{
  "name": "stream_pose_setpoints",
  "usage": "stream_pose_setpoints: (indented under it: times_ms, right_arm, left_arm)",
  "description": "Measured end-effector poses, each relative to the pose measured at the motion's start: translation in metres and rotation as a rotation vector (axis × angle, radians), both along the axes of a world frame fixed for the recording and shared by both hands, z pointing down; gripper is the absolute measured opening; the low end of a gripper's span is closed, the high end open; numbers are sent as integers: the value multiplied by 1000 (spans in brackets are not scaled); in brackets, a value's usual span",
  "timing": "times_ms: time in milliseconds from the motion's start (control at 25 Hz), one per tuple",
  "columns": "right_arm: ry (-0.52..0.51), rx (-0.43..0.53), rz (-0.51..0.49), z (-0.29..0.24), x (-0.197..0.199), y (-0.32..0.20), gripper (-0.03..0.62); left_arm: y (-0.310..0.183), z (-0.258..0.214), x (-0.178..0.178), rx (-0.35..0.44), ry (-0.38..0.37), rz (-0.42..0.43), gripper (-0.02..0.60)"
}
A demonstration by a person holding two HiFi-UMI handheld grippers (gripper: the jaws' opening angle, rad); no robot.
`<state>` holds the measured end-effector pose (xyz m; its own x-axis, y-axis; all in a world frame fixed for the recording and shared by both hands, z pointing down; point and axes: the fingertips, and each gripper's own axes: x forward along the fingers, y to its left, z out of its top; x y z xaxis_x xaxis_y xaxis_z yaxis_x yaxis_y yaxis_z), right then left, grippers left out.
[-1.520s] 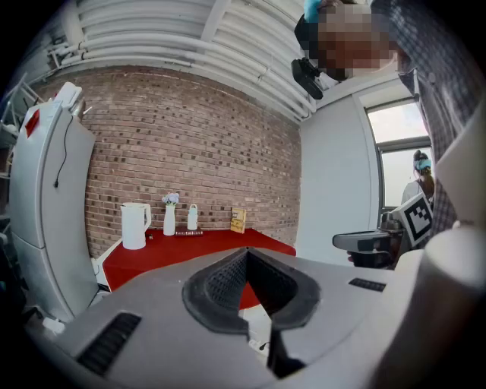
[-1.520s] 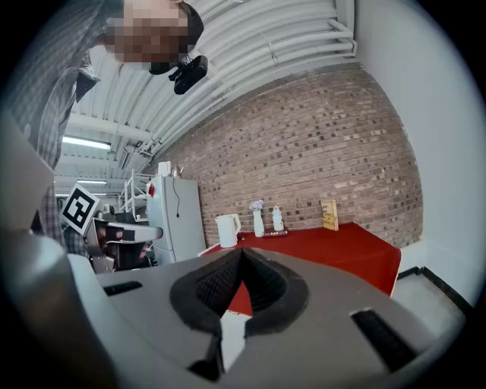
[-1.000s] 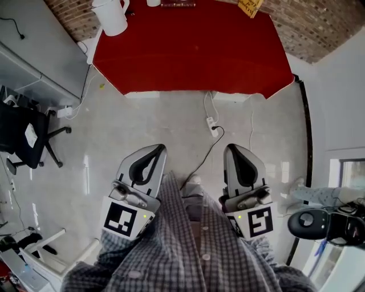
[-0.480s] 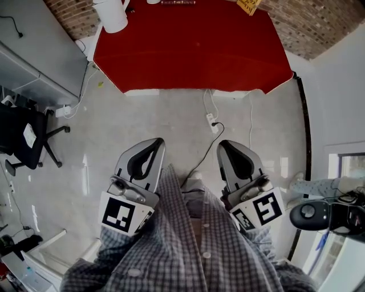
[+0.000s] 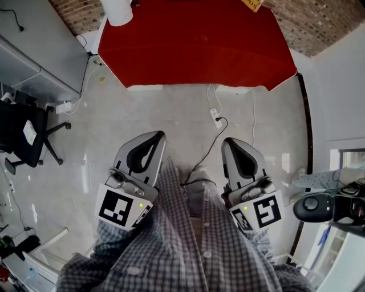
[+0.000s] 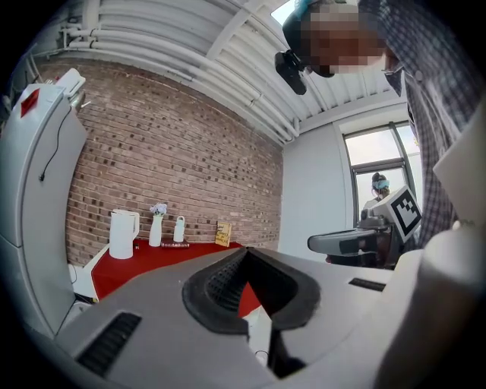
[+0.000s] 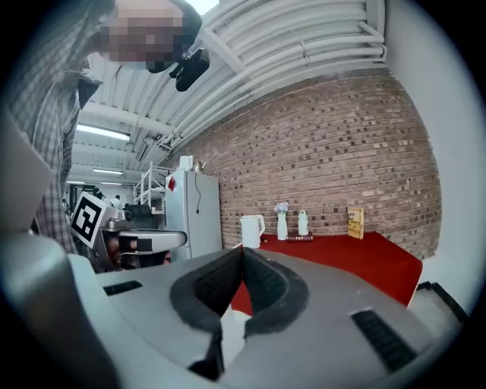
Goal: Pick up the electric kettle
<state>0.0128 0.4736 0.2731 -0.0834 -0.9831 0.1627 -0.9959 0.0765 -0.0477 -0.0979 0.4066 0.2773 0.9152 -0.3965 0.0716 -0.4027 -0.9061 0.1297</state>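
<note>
Kettle (image 6: 121,234), white, smooth and tall, stands on the red-clothed table (image 5: 194,51) well ahead of both grippers. Left gripper (image 5: 154,137) and right gripper (image 5: 229,144) are empty, their ribbed black pads (image 7: 216,284) pressed together at the tips.

White plastic electric kettle (image 5: 120,10) stood on far-left corner of red-clothed table (image 5: 194,51), before brick wall (image 6: 167,152). On same table, right of kettle along wall edge: white vase with flowers (image 6: 156,226), then small white bottle (image 6: 179,229), then yellow card (image 6: 222,232). Tall pale cabinet (image 5: 40,57) stood left of table. Black office chair (image 5: 25,134) was on pale floor (image 5: 142,114), nearer person than cabinet. White power strip (image 5: 215,116) lay on floor just before table. Left gripper (image 5: 155,138) and right gripper (image 5: 231,144) were side by side over floor, well apart from table.
</note>
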Motion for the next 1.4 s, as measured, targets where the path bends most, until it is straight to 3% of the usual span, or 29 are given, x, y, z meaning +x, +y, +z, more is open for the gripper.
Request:
stream_pose_setpoints:
  times_ms: [120, 280, 440, 640, 880, 1400]
  right_arm:
    - [-22, 9, 47, 1, -5, 8, 6]
    - [-143, 54, 62, -11, -5, 11, 6]
    - [-100, 64, 67, -20, 7, 8, 6]
    - [-73, 55, 54, -12, 20, -8, 6]
    - [-113, 59, -37, -8, 31, -47, 6]
    - [-96, 69, -84, -12, 114, -122, 6]
  left_arm:
    - [3, 0, -4, 4, 2, 27, 0]
    - [3, -4, -1, 4, 13, 54, 0]
    - [2, -6, 7, 7, 26, 55, 0]
    - [-12, 0, 8, 10, 9, -1, 0]
    - [-44, -1, 15, 24, 10, -72, 0]
    - [-122, -18, 95, 73, 15, -138, 0]
